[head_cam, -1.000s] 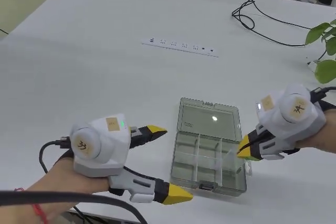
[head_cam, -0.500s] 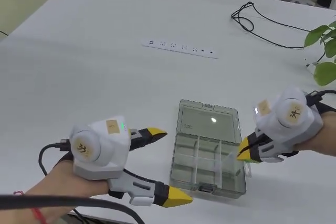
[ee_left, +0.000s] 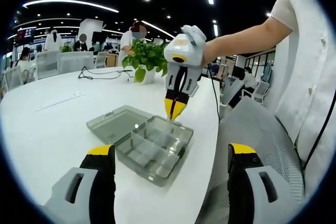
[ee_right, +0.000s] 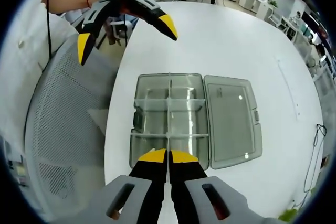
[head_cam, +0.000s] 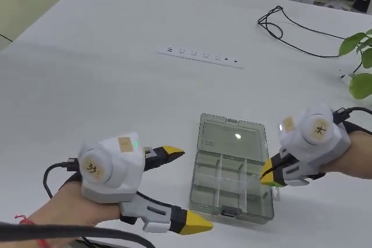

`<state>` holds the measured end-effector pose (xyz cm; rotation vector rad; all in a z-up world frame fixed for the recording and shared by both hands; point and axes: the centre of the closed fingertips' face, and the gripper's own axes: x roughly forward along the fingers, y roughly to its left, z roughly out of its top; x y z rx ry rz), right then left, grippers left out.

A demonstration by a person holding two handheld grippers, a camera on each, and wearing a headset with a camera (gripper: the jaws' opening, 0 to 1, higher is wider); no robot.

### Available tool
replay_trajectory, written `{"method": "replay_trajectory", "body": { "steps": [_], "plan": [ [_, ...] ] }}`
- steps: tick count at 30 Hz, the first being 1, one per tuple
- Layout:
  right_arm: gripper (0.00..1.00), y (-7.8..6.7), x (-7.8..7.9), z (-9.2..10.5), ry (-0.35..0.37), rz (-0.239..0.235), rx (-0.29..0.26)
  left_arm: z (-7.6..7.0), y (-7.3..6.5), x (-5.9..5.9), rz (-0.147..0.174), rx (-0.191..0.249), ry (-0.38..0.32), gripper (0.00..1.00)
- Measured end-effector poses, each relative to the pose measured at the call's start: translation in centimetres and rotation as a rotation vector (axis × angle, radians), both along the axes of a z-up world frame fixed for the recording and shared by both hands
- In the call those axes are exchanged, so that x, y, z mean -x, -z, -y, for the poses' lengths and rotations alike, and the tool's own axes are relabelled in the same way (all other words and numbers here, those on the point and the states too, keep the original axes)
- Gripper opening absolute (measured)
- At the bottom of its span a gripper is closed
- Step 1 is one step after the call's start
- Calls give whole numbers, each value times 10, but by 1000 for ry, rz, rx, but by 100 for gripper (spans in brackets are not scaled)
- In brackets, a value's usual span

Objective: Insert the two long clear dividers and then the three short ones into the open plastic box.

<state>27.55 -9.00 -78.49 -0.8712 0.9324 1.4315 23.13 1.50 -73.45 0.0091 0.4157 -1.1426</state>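
Clear grey plastic compartment box (head_cam: pixel 232 137) lies open on the white table (head_cam: pixel 116 56) between the empty, wide-spread left gripper (head_cam: pixel 187 189) and the right gripper (head_cam: pixel 266 177), whose jaws are closed at its rim, grasp undeterminable.

- Right tongs (head_cam: pixel 267 176): tips pressed together at the box (head_cam: pixel 203 185); we cannot tell whether a clear divider sits between them.
- Box, right wall: partly covered by those tips in the head view.
- Plant (head_cam: pixel 361 62): cut off by the picture's right edge.
- Power strip (head_cam: pixel 200 57): sockets too small for us to count.
- Far people (ee_left: pixel 52 40): small and blurred.
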Motion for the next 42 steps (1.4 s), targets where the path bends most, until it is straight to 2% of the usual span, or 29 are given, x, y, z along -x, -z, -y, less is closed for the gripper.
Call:
{"method": "replay_trajectory", "body": {
  "steps": [13, 22, 25, 27, 33, 36, 42],
  "plan": [
    [3, 7, 1, 0, -2, 17, -21, -1, 0, -1, -1, 4, -7, 90],
    [3, 11, 0, -2, 29, 23, -68, -1, 3, -1, -8, -1, -7, 90],
    [3, 10, 0, -2, 34, 27, -64, 0, 2, -1, -9, 1, -6, 89],
    [3, 10, 1, -2, 10, 41, -42, 1, 1, -1, -4, 2, -4, 89],
    [3, 7, 1, -2, 36, 24, -37, 2, 0, -1, -3, 8, -2, 89],
    [3, 9, 2, -2, 24, 31, -30, 2, 0, -1, -2, 8, -4, 89],
    [3, 13, 2, -1, 29, 32, -45, 0, -1, 1, -3, 7, -7, 89]
  ]
}}
